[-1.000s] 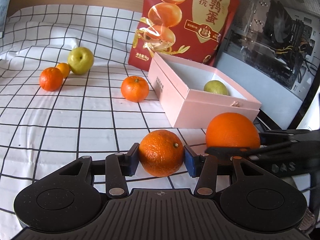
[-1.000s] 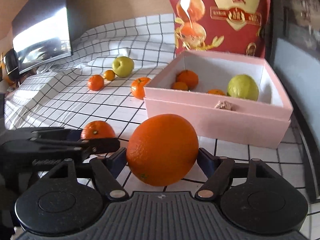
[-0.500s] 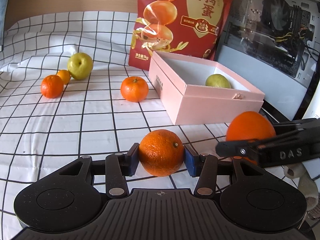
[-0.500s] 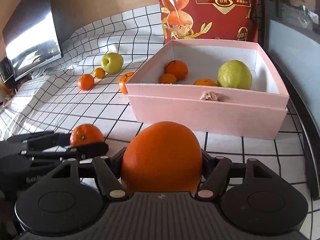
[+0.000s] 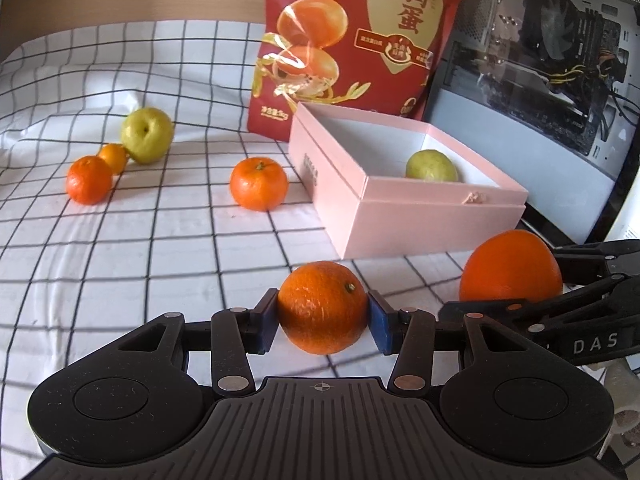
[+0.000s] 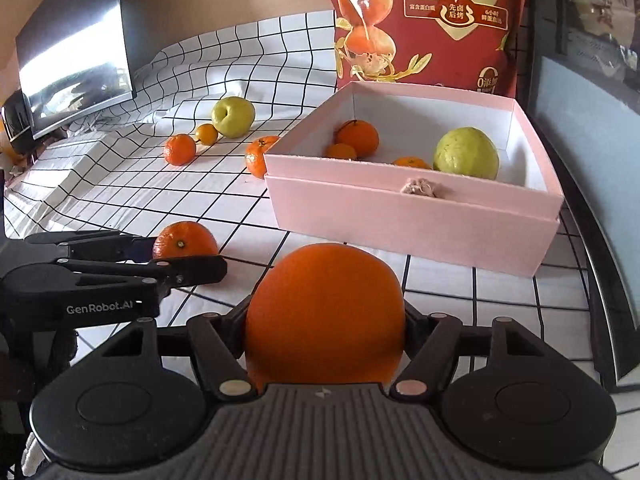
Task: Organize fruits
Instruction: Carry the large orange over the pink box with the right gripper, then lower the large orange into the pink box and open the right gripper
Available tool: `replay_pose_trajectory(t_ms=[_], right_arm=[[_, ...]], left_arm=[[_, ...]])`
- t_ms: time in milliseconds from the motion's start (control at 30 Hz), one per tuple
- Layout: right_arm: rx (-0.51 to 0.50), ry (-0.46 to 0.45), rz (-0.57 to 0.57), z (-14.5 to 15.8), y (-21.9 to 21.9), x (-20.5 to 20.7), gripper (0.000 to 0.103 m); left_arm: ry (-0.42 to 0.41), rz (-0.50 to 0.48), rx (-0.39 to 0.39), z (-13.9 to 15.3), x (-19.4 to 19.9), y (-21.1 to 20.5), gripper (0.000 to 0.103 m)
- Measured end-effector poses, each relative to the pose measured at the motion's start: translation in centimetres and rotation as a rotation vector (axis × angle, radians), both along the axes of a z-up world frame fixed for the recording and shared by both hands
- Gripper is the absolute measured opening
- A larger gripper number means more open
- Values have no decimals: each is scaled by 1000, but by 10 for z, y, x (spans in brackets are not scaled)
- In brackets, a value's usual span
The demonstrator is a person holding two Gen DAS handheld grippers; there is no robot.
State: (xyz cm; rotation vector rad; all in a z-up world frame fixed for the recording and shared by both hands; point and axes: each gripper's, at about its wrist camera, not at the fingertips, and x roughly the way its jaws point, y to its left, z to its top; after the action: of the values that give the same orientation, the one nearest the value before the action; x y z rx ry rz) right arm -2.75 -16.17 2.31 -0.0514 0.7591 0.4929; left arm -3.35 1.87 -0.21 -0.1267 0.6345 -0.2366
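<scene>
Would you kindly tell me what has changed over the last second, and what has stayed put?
The right claw has just been closing and now grips the large orange, lifted off the cloth toward the pink box. The left claw still holds the small orange, unchanged. The loose fruit on the checked cloth and the fruit in the box have not moved.

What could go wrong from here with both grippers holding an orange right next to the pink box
1. The right gripper, whose jaws have just been closing, holds the large orange deep between them; dropped into the pink box, it might hit the green fruit or the small oranges.
2. The left gripper pinches its small orange at the fingertips only, so it could slip.
3. The grippers sit close together and could collide.
</scene>
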Motion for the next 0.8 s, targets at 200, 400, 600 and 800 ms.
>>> replay_pose_trajectory(t_ms=[200, 400, 600, 800], right_arm=[[17, -82, -62, 36, 1, 10, 70], [-19, -338, -143, 120, 3, 27, 70], [-11, -421, -239, 176, -3, 70, 70], [-2, -381, -262, 183, -8, 96, 70]], left_arm=[[-71, -22, -47, 37, 19, -3, 51], [-150, -46, -58, 92, 65, -15, 52], [-80, -58, -168, 91, 126, -25, 51], [14, -91, -72, 65, 146, -42, 51]])
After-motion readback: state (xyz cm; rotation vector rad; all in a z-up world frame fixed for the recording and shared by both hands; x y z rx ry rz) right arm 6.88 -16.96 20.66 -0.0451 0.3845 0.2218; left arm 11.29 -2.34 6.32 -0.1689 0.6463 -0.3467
